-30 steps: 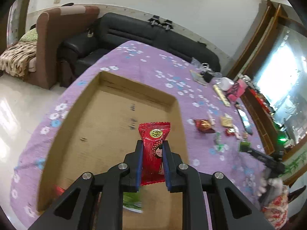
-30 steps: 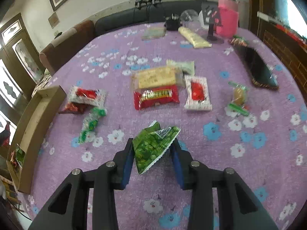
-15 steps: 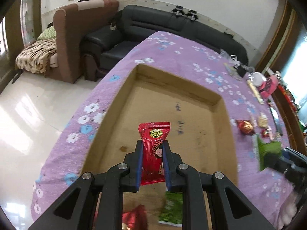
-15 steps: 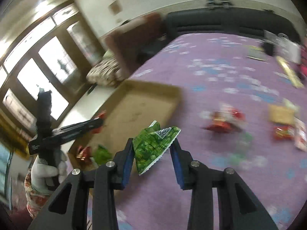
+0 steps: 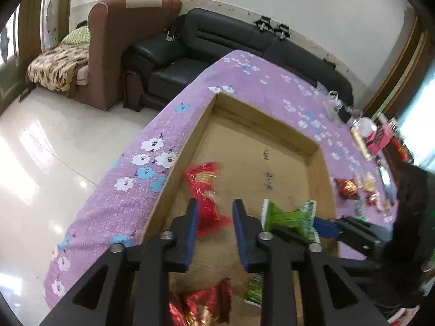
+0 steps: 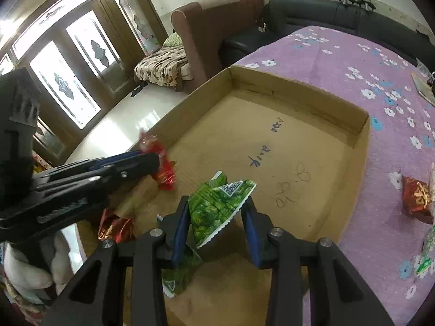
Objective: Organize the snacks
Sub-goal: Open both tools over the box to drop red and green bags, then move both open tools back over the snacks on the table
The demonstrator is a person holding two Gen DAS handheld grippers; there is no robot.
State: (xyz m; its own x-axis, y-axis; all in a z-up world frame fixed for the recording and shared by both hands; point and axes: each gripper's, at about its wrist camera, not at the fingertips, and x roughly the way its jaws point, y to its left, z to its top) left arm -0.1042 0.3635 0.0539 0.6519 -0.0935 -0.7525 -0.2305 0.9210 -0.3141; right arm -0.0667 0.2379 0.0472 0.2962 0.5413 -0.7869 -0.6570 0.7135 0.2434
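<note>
While the left gripper (image 5: 212,218) has just been opening its jaws, the red packet (image 5: 204,190) slips loose between them, falling toward the cardboard box (image 5: 312,149) below. Just beside it, the right gripper (image 6: 216,225) pinches a green packet (image 6: 217,206) over the same box, likely next to drop. Beneath lies a purple flowered tablecloth (image 6: 339,62); beyond it, a black sofa (image 5: 231,38).

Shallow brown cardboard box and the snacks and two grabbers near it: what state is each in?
Shallow brown cardboard box: open-topped, mostly bare.
Red foil snack packet: blurred, free between just-opened jaws.
Left gripper: open.
Green crinkled snack packet: pinched, above box.
Right gripper: shut on it.
Red and green packets: lying in box.
</note>
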